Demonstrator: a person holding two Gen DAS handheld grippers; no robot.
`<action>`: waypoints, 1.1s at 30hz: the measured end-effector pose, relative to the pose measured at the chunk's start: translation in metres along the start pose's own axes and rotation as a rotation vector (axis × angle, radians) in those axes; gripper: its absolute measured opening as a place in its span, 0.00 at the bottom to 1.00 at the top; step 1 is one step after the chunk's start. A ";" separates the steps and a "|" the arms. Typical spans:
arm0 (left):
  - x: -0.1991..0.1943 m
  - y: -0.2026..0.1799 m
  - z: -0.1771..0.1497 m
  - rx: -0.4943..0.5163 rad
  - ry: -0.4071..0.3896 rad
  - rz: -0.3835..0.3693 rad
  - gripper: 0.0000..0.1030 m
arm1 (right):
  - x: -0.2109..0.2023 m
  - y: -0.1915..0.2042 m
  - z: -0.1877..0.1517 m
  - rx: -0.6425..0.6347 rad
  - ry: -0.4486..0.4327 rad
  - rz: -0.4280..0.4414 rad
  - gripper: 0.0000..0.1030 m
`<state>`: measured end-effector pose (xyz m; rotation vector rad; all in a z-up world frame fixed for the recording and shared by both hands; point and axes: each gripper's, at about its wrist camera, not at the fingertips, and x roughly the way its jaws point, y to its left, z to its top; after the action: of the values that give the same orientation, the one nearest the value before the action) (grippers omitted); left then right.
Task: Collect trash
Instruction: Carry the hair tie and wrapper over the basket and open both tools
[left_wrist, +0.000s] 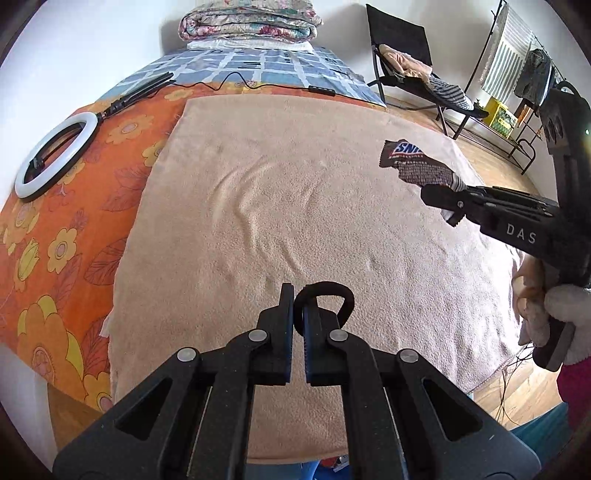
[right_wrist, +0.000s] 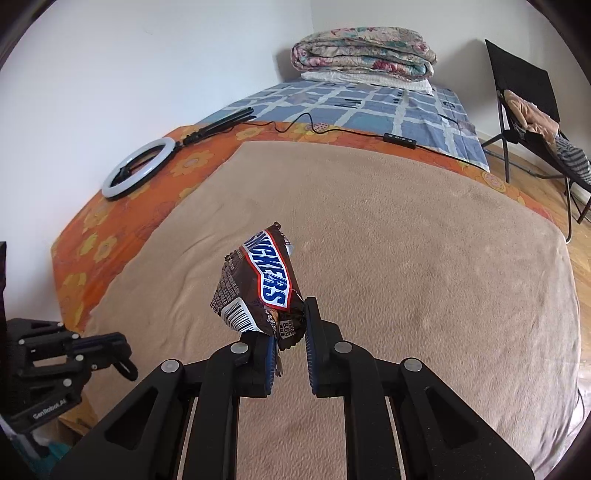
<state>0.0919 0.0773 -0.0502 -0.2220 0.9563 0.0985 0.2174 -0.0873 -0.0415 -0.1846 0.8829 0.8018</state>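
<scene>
Brown candy wrapper (right_wrist: 258, 288) hangs above the beige blanket (right_wrist: 406, 258) on the bed, pinched at its lower end by the right hand-held gripper (right_wrist: 290, 332). The left hand-held gripper (left_wrist: 298, 314) hovers over the blanket with fingers pressed nearly together, clamping a black loop (left_wrist: 332, 291). A ring light (left_wrist: 55, 155) lies on the orange floral sheet (left_wrist: 55, 240).

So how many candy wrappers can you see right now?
1: a Snickers wrapper, pinched at its lower end in the right gripper and held above the beige blanket. Others could be out of frame.
</scene>
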 end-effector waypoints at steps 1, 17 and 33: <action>-0.004 -0.004 -0.003 0.007 -0.004 -0.002 0.02 | -0.006 0.001 -0.005 0.004 -0.002 0.003 0.11; -0.050 -0.055 -0.065 0.069 -0.009 -0.066 0.02 | -0.090 0.021 -0.095 -0.018 0.015 -0.007 0.11; -0.039 -0.084 -0.133 0.120 0.091 -0.090 0.02 | -0.115 0.042 -0.190 0.024 0.103 0.022 0.12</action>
<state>-0.0217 -0.0349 -0.0801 -0.1598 1.0380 -0.0520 0.0284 -0.2069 -0.0699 -0.1968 0.9925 0.8069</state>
